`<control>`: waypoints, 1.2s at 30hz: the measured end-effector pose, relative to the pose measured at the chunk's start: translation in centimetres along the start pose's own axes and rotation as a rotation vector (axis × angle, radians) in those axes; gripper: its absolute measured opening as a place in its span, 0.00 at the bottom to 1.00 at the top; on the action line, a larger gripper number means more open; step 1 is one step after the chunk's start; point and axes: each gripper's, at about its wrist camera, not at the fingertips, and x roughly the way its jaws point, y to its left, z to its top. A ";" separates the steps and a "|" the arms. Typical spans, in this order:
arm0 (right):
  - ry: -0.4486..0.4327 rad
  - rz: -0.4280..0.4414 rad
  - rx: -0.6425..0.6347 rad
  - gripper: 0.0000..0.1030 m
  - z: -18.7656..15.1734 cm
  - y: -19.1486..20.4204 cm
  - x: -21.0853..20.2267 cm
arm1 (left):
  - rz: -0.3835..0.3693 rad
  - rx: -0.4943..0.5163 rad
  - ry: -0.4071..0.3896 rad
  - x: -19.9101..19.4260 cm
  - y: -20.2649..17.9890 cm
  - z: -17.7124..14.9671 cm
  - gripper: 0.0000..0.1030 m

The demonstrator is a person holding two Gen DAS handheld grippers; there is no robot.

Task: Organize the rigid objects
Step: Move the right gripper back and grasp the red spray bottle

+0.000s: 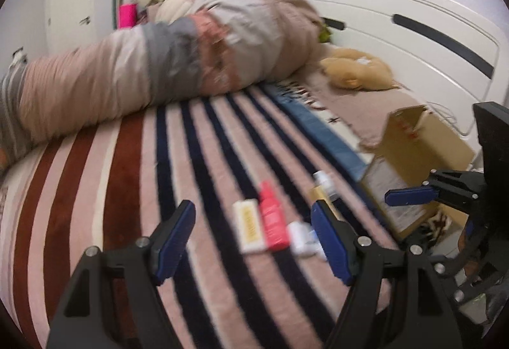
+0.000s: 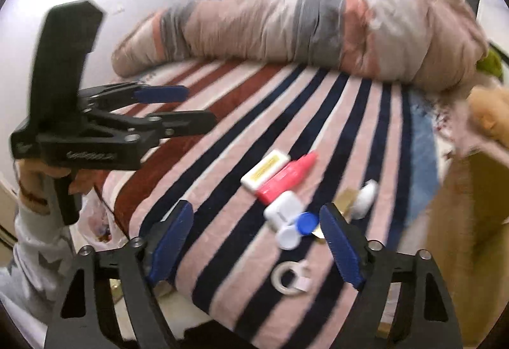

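Hovering over the striped blanket point(image 1: 133, 190), left gripper point(image 1: 254, 237) and right gripper point(image 2: 257, 240) both spread wide, holding nothing. Tape roll point(image 2: 288, 280) nearest, then white case point(image 2: 283, 210) and blue cap point(image 2: 307, 223), red bottle point(image 2: 286, 178) touching white box point(image 2: 264, 174). Cardboard box point(image 1: 423, 145) right, rolled quilt point(image 2: 318, 27) behind.

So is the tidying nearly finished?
Not yet. Nothing looks put away: the red bottle, white case and tape ring all lie on the bed. Both tools, left and right, are open and empty. The box waits nearby.
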 end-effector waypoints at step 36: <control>0.113 0.115 0.286 0.26 2.2 -3.1 13.3 | -0.179 -0.119 0.052 6.6 5.6 -3.1 0.70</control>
